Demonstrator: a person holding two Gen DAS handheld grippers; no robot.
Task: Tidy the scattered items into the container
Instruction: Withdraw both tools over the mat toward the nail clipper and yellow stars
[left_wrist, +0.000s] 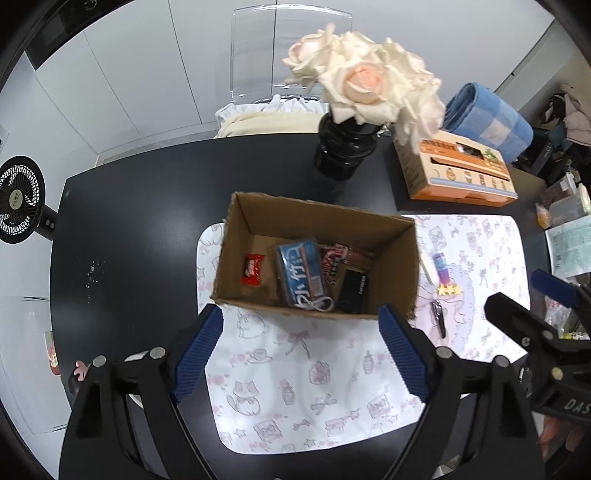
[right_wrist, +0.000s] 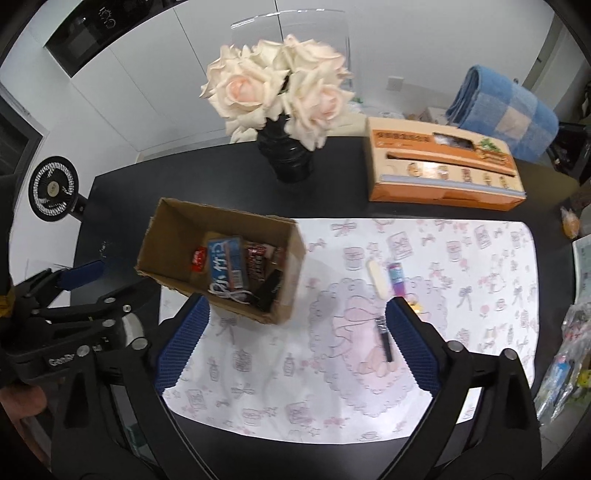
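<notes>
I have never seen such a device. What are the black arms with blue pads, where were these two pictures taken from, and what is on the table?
A person holds two hand tools, each with a camera looking along its two fingers. One picture is from the left gripper, the other from the right gripper. Both are open and hold nothing. On the dark table lies a patterned mat bearing a cardboard box that already contains snack packets. A white stick, a purple tube and a black pen-like item lie outside it.
</notes>
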